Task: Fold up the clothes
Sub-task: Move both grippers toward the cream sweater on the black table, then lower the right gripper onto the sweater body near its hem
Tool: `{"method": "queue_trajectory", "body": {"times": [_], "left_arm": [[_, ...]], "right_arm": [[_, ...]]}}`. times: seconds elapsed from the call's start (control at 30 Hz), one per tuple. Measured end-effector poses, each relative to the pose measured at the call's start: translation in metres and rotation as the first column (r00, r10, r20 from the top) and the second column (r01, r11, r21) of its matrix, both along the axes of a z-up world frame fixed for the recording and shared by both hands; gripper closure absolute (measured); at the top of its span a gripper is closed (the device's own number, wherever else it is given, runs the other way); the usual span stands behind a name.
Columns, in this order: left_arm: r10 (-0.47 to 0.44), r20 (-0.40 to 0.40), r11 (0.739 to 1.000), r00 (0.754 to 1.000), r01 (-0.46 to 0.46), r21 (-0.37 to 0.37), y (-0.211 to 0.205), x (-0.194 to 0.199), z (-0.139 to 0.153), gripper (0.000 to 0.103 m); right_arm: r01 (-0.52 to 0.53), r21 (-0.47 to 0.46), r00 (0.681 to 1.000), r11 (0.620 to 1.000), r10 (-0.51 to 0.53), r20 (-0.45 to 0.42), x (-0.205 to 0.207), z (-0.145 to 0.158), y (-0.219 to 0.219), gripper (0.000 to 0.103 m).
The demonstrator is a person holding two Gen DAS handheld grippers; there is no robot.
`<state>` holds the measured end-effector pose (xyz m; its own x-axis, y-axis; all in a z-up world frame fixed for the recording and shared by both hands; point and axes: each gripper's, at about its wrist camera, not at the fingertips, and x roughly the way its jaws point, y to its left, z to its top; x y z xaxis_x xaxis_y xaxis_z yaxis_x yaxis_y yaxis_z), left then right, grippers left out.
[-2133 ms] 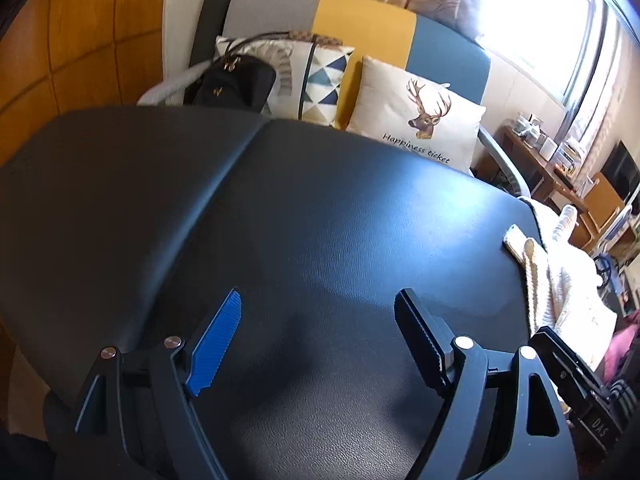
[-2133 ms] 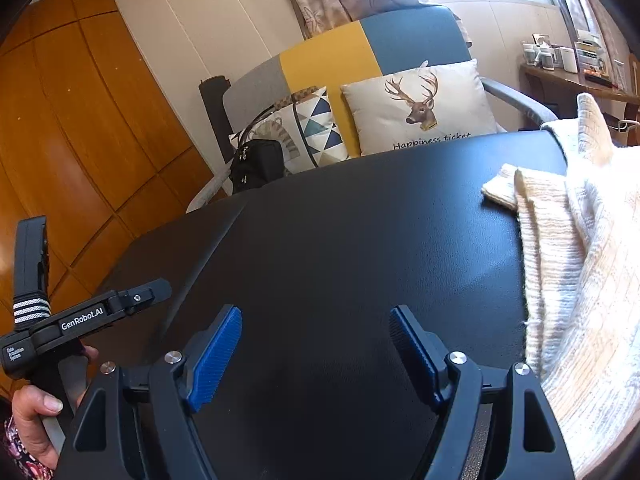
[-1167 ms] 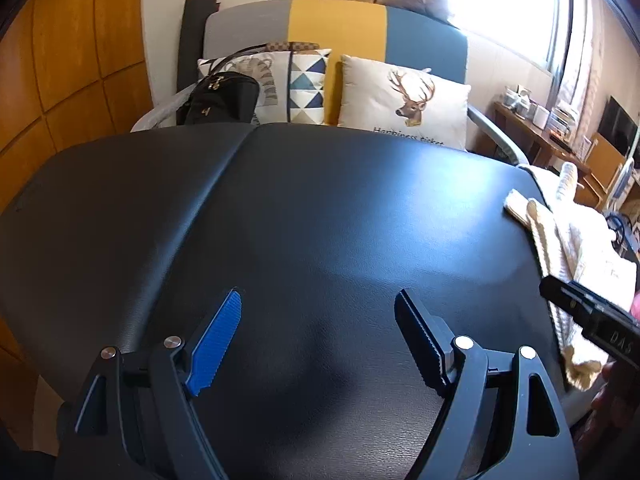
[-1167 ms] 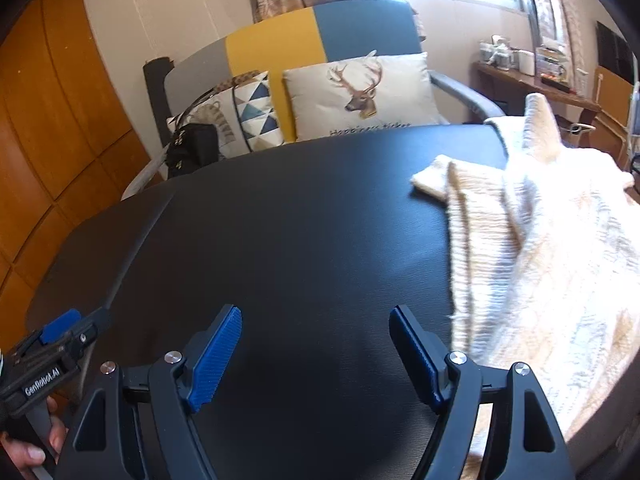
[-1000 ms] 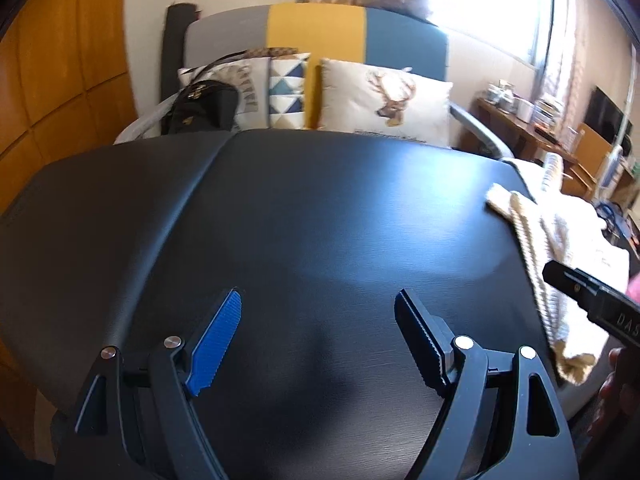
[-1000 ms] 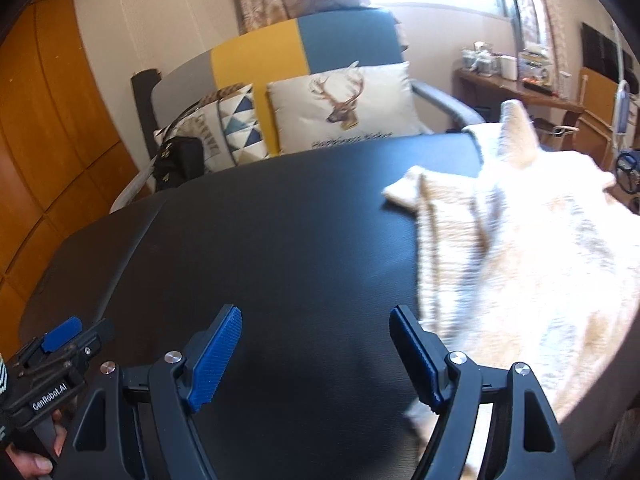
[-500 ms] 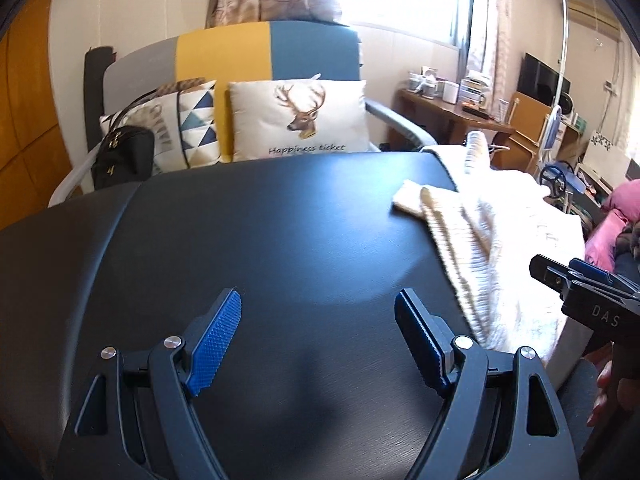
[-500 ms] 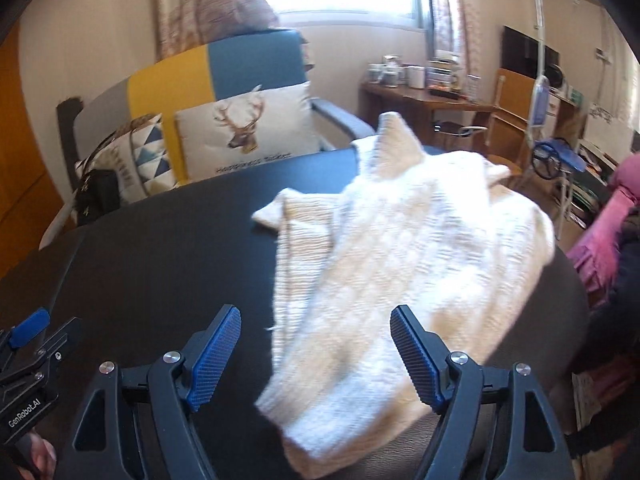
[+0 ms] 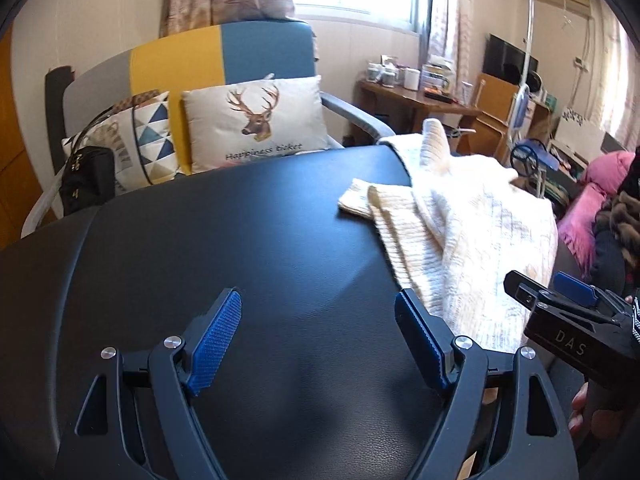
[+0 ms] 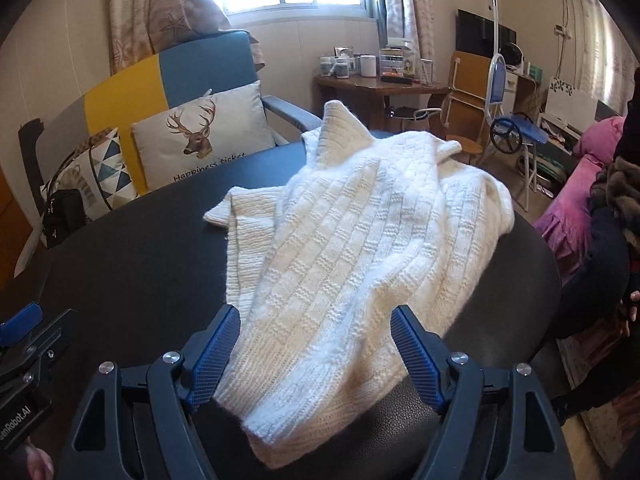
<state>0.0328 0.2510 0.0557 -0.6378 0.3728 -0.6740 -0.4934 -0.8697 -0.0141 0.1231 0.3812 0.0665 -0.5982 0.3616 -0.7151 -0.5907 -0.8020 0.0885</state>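
Two grippers are gaping empty; the sweater [image 10: 352, 248] is stretching from lower centre to upper centre between the right gripper [image 10: 316, 356] fingers; the left gripper [image 9: 320, 340] is sitting over bare table [image 9: 200, 248], sweater at frame right.

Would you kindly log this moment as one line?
phase: approach | left tool: open, empty | right tool: open, above sweater hem | sweater: unfolded on black table

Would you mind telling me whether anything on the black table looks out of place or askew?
The cream knit sweater lies crumpled and slanted on the black table, its body bunched over one sleeve and its far edge draped over the table's rim. Nothing looks spilled or damaged.
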Motion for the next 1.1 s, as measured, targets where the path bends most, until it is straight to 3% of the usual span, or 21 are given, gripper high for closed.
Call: {"method": "queue_trajectory", "body": {"times": [1.1], "left_arm": [[-0.069, 0.042, 0.995, 0.997, 0.072, -0.071, 0.016, 0.004, -0.021, 0.021]], "right_arm": [[0.032, -0.041, 0.999, 0.999, -0.030, 0.046, 0.001, -0.013, 0.004, 0.023]]}}
